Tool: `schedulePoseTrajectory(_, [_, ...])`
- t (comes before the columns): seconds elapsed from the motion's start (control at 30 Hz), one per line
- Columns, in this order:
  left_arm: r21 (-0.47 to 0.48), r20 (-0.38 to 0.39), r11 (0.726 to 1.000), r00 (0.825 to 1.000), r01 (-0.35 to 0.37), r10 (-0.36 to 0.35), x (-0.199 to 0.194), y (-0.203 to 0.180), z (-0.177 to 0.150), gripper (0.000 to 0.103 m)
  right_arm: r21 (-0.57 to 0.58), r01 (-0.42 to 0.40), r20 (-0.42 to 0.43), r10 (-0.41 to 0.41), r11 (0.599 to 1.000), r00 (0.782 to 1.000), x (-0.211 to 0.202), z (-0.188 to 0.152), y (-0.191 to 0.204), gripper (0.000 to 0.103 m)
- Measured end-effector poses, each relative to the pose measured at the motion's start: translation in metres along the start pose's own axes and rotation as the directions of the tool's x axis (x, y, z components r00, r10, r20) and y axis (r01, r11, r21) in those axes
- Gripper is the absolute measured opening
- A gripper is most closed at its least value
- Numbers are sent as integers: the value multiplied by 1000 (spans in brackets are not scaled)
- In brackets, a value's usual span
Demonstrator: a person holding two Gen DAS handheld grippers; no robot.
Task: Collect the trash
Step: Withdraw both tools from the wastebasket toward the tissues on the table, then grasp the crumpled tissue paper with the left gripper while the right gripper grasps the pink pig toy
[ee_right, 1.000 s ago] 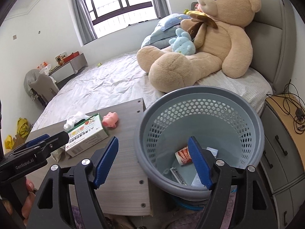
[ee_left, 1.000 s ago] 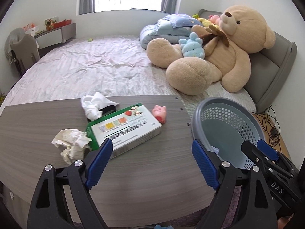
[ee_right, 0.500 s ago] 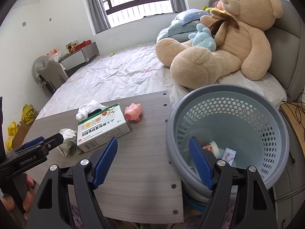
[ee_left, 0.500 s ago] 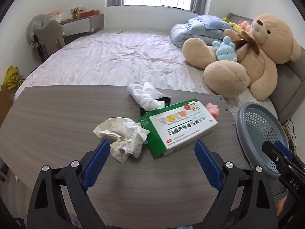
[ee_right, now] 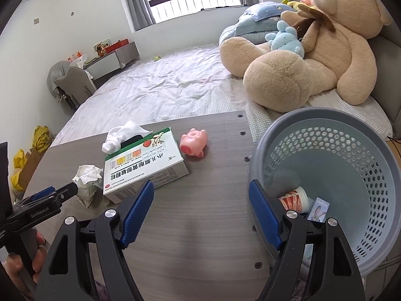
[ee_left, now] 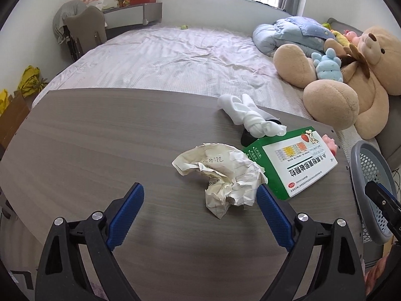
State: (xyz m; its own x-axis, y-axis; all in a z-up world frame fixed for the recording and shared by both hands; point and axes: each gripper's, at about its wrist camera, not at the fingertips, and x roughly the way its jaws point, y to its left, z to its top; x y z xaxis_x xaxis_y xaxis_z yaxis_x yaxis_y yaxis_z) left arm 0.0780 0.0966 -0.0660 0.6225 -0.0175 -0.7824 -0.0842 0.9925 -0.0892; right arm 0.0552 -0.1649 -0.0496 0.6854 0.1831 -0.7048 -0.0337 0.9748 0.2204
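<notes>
A crumpled paper ball (ee_left: 225, 175) lies on the grey wooden table (ee_left: 87, 145), just ahead of my open, empty left gripper (ee_left: 200, 213); it also shows in the right wrist view (ee_right: 87, 180). A green and white medicine box (ee_left: 293, 160) lies right of it, seen too in the right wrist view (ee_right: 145, 168). A grey perforated waste basket (ee_right: 333, 175) stands off the table's right end, holding a paper cup (ee_right: 294, 199) and a small card (ee_right: 319, 209). My right gripper (ee_right: 200, 215) is open and empty over the table's right end, beside the basket.
A knotted white sock (ee_left: 248, 118) and a pink toy pig (ee_right: 194, 143) lie by the box. Behind the table is a bed (ee_left: 175, 60) with a big teddy bear (ee_right: 313, 57). A chair and shelf stand at far left.
The left gripper has swung left from the basket and box; the crumpled paper now sits between its fingers' line. The right gripper has pulled back left from over the basket to the table end.
</notes>
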Motion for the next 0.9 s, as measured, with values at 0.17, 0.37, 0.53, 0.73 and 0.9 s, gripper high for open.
schedulePoseTrajectory(0.17, [-3, -10, 999, 999, 33, -33, 4, -4, 1, 90, -3, -11, -17, 11, 1000, 1000, 11, 3, 2, 75])
schedulePoseTrajectory(0.37, [8, -25, 999, 999, 41, -41, 16, -11, 3, 90, 7, -15, -30, 15, 1000, 999, 19, 4, 2, 75])
schedulePoseTrajectory(0.53, [12, -43, 999, 998, 50, -50, 29, -11, 3, 85, 13, -10, -41, 11, 1000, 999, 24, 4, -1, 75])
schedulePoseTrajectory(0.73, [16, -41, 996, 996, 84, -83, 32, -7, 4, 64, 18, -9, -42, 10, 1000, 999, 25, 5, -1, 75])
schedulePoseTrajectory(0.9, [10, -27, 997, 997, 76, -76, 25, 0, 8, 60, 16, -8, -40, 9, 1000, 999, 26, 8, -2, 75])
